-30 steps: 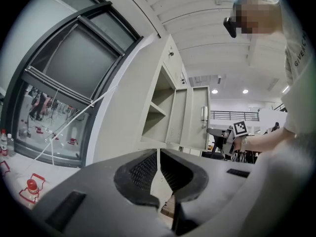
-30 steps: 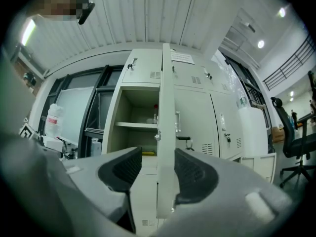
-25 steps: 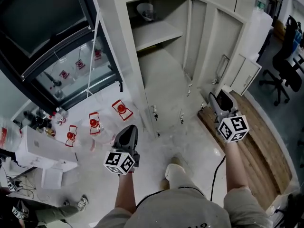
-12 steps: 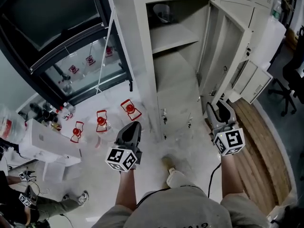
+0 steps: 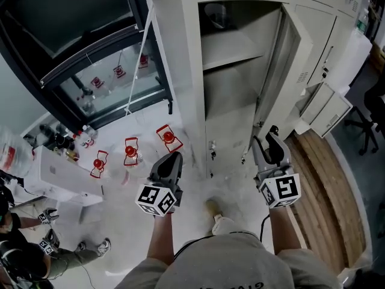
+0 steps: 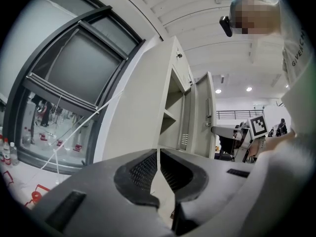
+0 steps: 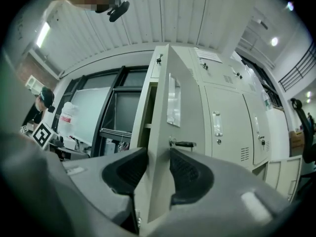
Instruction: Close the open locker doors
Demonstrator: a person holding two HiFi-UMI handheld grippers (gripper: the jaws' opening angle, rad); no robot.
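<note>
one pale locker door (image 5: 295,59) stands ajar.

Red-and-white objects (image 5: 130,151) dot the floor — wooden boards (image 5: 322,209) lie rightward.

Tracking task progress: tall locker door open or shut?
Open. The tall locker door stands swung out from its frame, leaving the shelf inside exposed.
</note>
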